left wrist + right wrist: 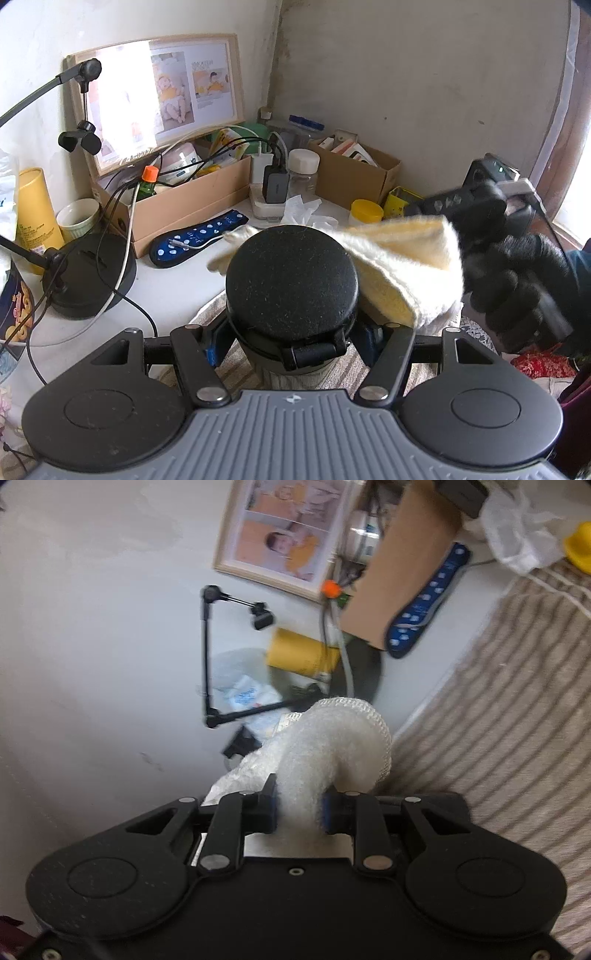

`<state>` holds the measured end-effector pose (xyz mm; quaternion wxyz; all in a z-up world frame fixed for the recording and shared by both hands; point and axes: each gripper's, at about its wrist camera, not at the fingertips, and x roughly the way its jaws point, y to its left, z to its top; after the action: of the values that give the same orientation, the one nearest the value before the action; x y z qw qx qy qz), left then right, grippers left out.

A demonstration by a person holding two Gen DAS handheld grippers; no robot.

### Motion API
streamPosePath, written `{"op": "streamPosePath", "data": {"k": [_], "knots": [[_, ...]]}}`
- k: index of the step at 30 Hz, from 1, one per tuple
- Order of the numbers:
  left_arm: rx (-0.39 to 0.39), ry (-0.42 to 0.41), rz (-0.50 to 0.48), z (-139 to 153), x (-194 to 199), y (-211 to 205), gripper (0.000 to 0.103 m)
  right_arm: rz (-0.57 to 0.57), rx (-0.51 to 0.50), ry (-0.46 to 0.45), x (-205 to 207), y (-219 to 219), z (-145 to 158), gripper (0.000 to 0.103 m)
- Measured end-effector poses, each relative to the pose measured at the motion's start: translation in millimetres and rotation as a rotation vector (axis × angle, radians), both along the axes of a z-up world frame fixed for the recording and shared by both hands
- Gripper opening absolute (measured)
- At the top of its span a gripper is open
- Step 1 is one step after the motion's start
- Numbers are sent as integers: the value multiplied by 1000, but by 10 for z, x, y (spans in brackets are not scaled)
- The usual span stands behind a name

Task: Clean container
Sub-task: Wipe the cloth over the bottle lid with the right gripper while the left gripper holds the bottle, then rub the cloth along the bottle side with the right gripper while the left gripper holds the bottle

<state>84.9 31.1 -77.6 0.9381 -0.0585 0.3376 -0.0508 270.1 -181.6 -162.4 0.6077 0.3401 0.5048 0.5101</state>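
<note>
Left gripper is clamped on black-lidded container; right gripper is closed on cloth, draped against lid's right edge.

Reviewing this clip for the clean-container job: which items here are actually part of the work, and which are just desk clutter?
In use:
- black-lidded container, clamped by the left gripper
- cloth, clamped in the right gripper, lying against the lid

Lying about:
- cardboard box
- blue dotted pouch
- yellow tube
- white-capped jar
- crumpled tissue
- framed photos
</note>
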Motion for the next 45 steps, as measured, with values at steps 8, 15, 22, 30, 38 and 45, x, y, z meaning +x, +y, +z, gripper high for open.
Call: {"op": "streamPosePath", "data": {"k": [8, 15, 22, 30, 38, 45], "knots": [[17, 12, -13, 11, 18, -25, 64, 26, -147, -106, 17, 8, -130, 22], [50, 39, -62, 50, 89, -54, 64, 84, -333, -274, 14, 119, -230, 22], [186, 79, -283, 122, 273, -250, 64, 132, -480, -438, -94, 170, -342, 22], [410, 125, -692, 203, 516, -624, 64, 75, -466, -425, -95, -82, -365, 22], [391, 133, -455, 178, 516, -740, 66, -55, -272, -261, -162, -529, -200, 22], [147, 147, -106, 209, 491, -442, 66, -73, -210, -217, -289, -470, -151, 23]]}}
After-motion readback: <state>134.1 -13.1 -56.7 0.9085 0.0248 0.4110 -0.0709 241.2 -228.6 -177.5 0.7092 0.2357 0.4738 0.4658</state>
